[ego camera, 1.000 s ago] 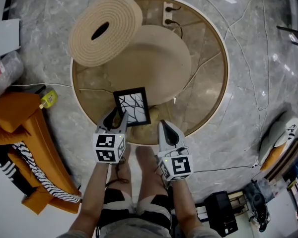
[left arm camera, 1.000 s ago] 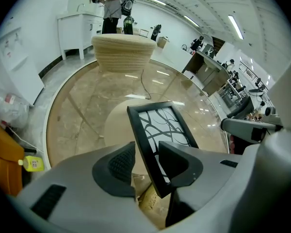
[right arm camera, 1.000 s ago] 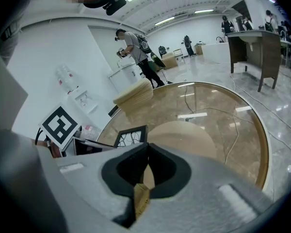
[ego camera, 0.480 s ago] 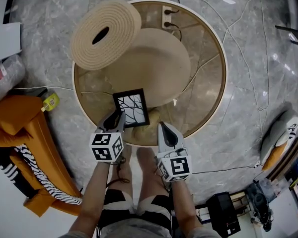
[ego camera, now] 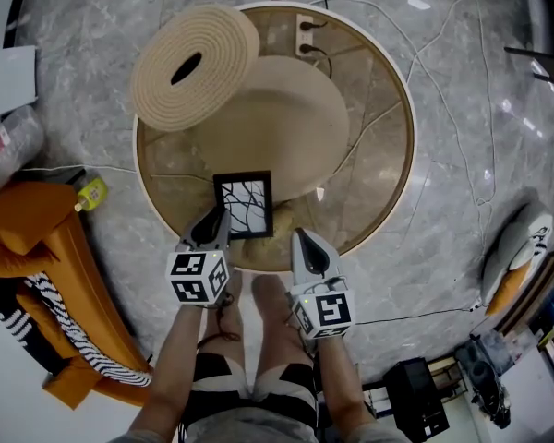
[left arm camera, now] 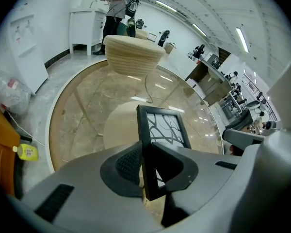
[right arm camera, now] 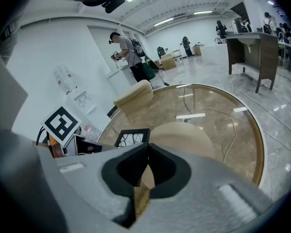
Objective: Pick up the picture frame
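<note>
We hold the left gripper [ego camera: 214,221] [left arm camera: 146,165] on the near left edge of the black frame [ego camera: 244,203] [left arm camera: 163,129], which sits close to the near rim of the round glass table [ego camera: 380,137]. Its jaws have just been closing and now pinch the frame's edge between their pads. Our right gripper [ego camera: 306,236] [right arm camera: 146,167] hangs just right of the frame, apart from it, with its jaws pressed together on nothing.
</note>
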Action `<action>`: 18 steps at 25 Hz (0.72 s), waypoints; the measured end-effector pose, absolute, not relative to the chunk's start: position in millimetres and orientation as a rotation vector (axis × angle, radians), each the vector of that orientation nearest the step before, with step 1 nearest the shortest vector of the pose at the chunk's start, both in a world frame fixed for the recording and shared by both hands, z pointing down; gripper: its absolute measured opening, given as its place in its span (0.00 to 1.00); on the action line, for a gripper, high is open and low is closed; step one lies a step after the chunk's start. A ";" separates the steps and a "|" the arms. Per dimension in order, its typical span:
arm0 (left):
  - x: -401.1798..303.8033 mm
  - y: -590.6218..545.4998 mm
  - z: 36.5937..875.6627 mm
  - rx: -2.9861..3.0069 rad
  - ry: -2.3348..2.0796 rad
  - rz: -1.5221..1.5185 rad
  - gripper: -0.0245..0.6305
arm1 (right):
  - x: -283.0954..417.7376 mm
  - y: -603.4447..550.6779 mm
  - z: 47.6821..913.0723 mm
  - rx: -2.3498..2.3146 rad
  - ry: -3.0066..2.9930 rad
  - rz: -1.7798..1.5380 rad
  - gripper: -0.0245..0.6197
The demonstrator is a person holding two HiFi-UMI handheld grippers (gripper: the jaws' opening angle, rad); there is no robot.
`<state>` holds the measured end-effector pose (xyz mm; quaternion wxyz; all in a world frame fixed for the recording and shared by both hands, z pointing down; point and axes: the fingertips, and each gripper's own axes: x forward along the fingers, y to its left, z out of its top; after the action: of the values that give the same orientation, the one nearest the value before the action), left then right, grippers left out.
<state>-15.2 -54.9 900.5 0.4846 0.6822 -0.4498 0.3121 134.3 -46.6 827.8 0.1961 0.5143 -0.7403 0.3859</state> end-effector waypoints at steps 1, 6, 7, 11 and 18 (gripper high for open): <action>-16.3 -54.8 899.4 1.666 -1.096 0.764 0.16 | 134.3 -46.7 826.6 1.442 -2.074 1.078 0.04; -18.8 -59.5 886.1 1.716 -1.107 0.775 0.15 | 134.0 -47.8 815.1 1.454 -2.082 1.057 0.04; -19.0 -62.0 881.8 1.729 -1.110 0.773 0.15 | 134.0 -48.1 812.1 1.457 -2.084 1.050 0.04; -17.7 -74.4 854.7 1.797 -1.133 0.755 0.15 | 136.2 -48.6 792.8 1.479 -2.098 1.010 0.04; -11.3 -95.8 771.7 1.927 -1.158 0.687 0.15 | 143.6 -56.5 726.7 1.543 -2.132 0.893 0.04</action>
<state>-11.3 -95.8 771.7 0.3853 0.7564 -0.4547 0.2695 143.6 -56.5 726.7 0.1800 0.5461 -0.7546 0.3161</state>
